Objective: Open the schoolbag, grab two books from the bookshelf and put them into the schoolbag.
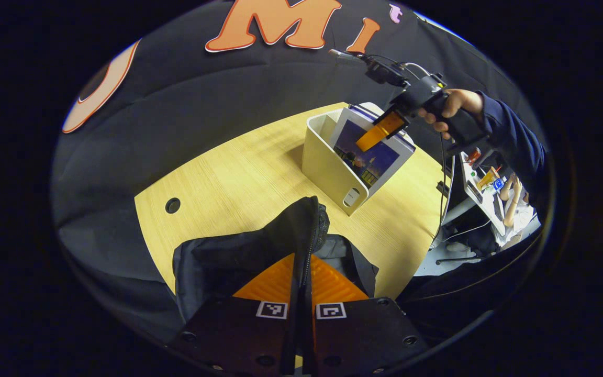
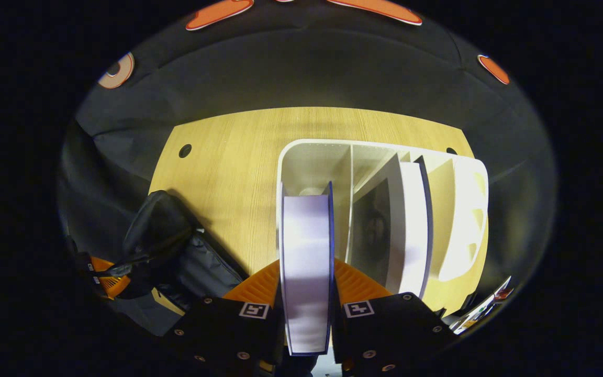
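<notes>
Already the right gripper point(image 2: 306, 309) clamps the book point(image 2: 305, 272) upright in the bookshelf point(image 2: 469, 209), while the left gripper point(image 1: 301, 293), nearer the schoolbag point(image 1: 259, 246), pinches its edge.

The surface point(image 1: 238, 173) looks like pale wood laminate with a fine, matt grain. The schoolbag point(image 1: 259, 251) is dark woven cloth with a dull sheen. The bookshelf point(image 2: 469, 209) looks like smooth cream plastic. The book point(image 1: 369, 152) has a glossy printed cover and white paper edges.
</notes>
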`<state>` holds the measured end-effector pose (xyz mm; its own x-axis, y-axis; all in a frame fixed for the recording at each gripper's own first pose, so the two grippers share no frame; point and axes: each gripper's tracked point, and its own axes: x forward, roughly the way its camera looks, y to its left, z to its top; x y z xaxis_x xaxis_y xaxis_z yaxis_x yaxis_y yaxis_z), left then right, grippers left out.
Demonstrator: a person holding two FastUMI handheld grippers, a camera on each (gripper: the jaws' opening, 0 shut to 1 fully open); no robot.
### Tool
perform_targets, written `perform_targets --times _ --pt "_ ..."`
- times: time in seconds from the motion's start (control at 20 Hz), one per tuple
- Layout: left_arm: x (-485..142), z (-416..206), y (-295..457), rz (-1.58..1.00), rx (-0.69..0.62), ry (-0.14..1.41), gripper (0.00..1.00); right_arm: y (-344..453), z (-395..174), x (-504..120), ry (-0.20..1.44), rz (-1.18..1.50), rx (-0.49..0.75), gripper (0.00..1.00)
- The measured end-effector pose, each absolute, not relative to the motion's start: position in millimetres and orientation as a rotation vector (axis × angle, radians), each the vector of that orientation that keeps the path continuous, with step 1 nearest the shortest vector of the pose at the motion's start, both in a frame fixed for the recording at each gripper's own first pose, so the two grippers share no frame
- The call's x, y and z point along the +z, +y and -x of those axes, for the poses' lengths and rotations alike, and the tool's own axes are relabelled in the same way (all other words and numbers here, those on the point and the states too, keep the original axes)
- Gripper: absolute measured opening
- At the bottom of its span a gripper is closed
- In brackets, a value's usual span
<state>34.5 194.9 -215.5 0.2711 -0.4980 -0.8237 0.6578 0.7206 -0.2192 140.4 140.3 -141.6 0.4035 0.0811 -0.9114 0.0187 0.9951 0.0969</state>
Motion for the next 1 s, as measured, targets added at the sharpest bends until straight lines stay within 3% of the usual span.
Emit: perform_targets --times 1.0 --pt "-224 -24 191 -0.121 -0.758 1.037 0.06 124 19 -131 1.066 -0.34 0.021 0.36"
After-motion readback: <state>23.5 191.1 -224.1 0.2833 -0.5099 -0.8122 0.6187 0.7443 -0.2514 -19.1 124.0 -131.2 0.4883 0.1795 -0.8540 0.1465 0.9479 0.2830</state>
